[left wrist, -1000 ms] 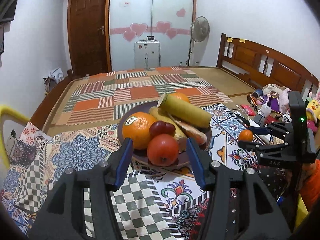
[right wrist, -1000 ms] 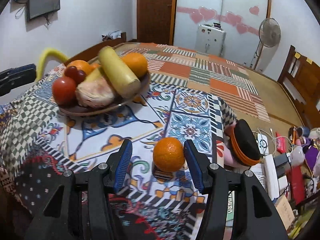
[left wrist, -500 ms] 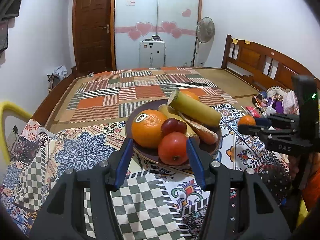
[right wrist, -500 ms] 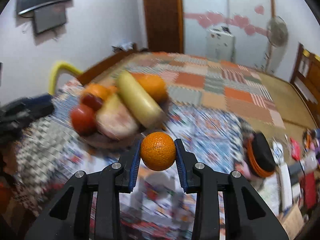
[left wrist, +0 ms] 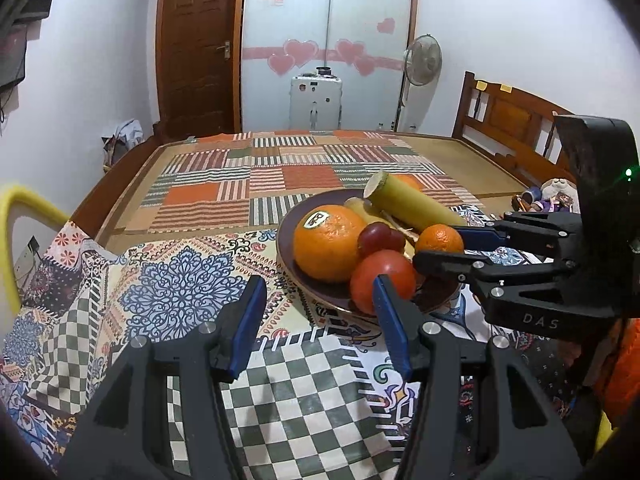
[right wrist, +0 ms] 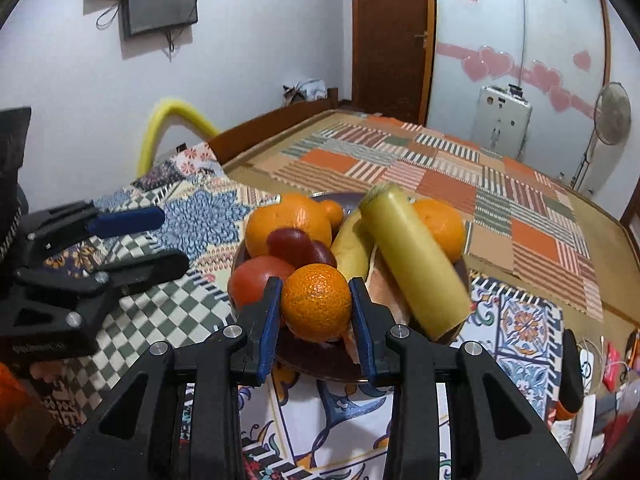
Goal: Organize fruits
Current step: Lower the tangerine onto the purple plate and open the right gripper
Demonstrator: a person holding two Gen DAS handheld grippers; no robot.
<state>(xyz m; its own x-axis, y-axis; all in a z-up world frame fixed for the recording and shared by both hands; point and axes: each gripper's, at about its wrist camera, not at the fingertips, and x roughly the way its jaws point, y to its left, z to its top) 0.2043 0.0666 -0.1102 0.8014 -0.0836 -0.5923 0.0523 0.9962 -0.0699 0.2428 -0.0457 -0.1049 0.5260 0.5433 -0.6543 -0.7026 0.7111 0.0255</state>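
A dark plate [left wrist: 289, 258] on the patterned tablecloth holds a large orange [left wrist: 326, 242], a red tomato [left wrist: 380, 276], dark red grapes [left wrist: 378, 236], a banana and a thick green stalk [left wrist: 412, 206]. My right gripper [right wrist: 314, 286] is shut on a small orange [right wrist: 316, 308] and holds it above the plate's near rim [right wrist: 320, 366], just in front of the tomato [right wrist: 256, 280]. In the left wrist view the right gripper [left wrist: 440, 246] reaches in from the right with the small orange [left wrist: 438, 238]. My left gripper [left wrist: 318, 284] hangs open over the cloth before the plate, with nothing between its fingers.
A patchwork mat [left wrist: 260, 176] covers the bed beyond the plate. A wooden headboard [left wrist: 508, 124] and a fan [left wrist: 422, 56] stand at the right. A yellow curved tube [left wrist: 24, 204] rises at the left. Small clutter [right wrist: 608, 368] lies past the cloth's right edge.
My right gripper shut on the small orange, lifted it off the cloth and carried it left to the plate. The left gripper drifted slightly left and stayed open.
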